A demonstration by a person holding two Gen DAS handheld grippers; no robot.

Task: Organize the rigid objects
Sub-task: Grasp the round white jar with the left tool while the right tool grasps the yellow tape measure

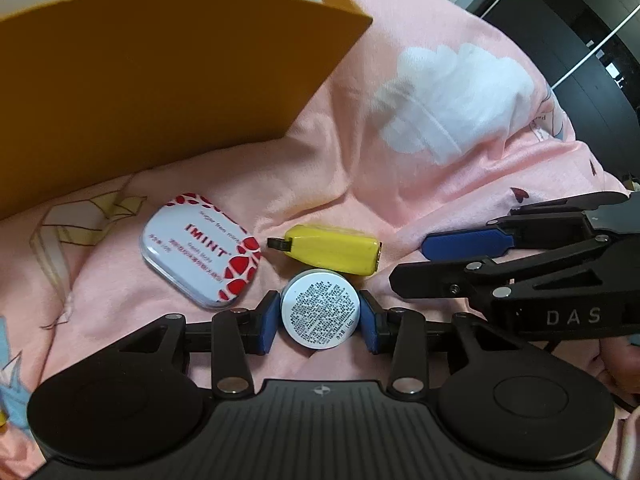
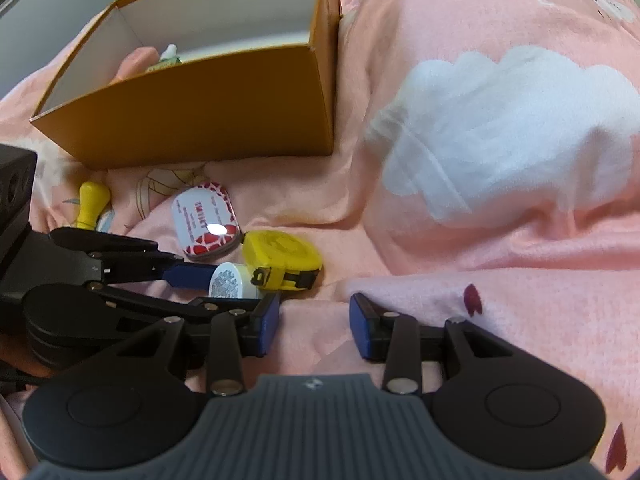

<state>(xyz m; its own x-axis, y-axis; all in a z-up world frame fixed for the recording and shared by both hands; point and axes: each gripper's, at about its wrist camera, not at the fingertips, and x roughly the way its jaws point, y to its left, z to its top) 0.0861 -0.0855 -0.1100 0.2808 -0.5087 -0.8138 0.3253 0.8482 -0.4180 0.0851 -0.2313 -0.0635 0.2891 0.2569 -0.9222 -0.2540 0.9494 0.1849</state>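
The left gripper (image 1: 320, 315) is clamping its blue pads on the round white tin (image 1: 319, 309), lying on the pink blanket (image 1: 420, 168) touching the yellow tape measure (image 1: 334, 249), while the right gripper (image 2: 314, 325) is hovering open-jawed and empty nearby.

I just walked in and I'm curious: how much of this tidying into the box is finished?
Barely started. The orange box already holds at least a small white-capped bottle. In hand: the left tool grips the round white tin. Left on the pink blanket: the mint tin, yellow tape measure and yellow stamp. The right tool is open, holding nothing.
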